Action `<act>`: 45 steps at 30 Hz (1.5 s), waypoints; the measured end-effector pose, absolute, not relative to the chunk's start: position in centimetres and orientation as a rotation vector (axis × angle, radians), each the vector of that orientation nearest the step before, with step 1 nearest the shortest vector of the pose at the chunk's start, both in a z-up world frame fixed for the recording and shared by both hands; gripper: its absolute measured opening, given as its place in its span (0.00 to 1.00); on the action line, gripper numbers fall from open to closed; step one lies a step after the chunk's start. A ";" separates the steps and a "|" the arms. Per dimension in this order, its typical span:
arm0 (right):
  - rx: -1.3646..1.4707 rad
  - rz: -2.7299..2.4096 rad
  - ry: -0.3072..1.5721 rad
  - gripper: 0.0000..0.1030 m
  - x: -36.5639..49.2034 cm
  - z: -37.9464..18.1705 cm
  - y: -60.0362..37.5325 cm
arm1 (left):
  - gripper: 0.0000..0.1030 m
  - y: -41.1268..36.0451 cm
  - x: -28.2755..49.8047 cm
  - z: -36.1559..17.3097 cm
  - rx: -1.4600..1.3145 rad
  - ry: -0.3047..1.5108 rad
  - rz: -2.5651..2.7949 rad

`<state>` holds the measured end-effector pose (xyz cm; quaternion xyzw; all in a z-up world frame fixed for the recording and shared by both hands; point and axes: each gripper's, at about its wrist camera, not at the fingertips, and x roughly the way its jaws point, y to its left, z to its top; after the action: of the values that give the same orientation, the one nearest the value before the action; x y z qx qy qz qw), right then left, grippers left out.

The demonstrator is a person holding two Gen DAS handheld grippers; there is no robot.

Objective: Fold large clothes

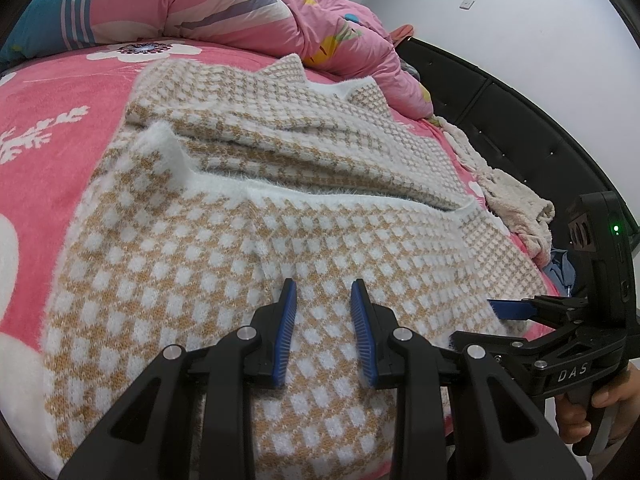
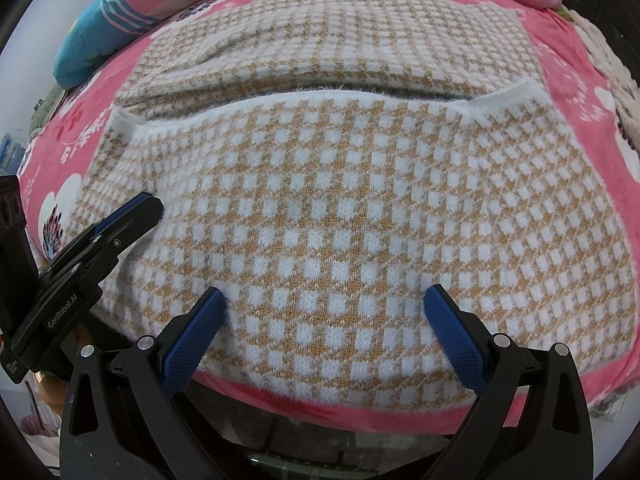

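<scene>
A fuzzy tan-and-white checked sweater (image 2: 332,208) lies spread on the bed, neckline at the far end. A white ribbed edge (image 2: 320,98) runs across its middle where the near layer lies over the far one. My right gripper (image 2: 324,298) hangs over the near hem, jaws wide open, nothing between the pads. My left gripper (image 1: 322,288) hovers over the same near layer (image 1: 240,264) with its blue pads a narrow gap apart and flat fabric showing between them. Seen from the right wrist, the left gripper (image 2: 152,208) reaches the sweater's left edge. The right gripper (image 1: 472,322) shows at its right edge.
A pink floral sheet (image 1: 52,168) covers the bed. A pink quilt (image 1: 248,4) and teal pillow (image 2: 92,40) are piled at the far end. A white fluffy cloth (image 1: 516,204) lies by the dark headboard (image 1: 520,128). The bed's near edge (image 2: 320,406) is just below the hem. A hand (image 1: 600,404) holds the right gripper's handle.
</scene>
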<state>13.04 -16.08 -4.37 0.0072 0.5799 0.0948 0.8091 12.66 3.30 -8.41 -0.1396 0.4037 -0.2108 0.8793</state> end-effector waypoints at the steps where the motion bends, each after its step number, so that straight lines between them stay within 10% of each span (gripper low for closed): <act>1: 0.015 0.203 1.240 0.92 13.0 -4.4 -16.1 | 0.27 3.3 12.6 -8.4 -0.291 0.842 -0.439; 38: -0.025 0.308 0.998 0.93 6.2 -3.5 -19.4 | 0.28 2.8 12.4 -7.9 -0.292 0.857 -0.394; 45: 0.007 0.296 0.863 0.93 2.1 0.4 -24.0 | 0.63 3.4 9.2 -4.9 -0.200 0.725 -0.371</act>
<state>2.10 -24.02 0.42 0.0032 0.4166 0.1430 0.8978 9.18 3.42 -4.89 -0.0969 0.3520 -0.1801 0.9134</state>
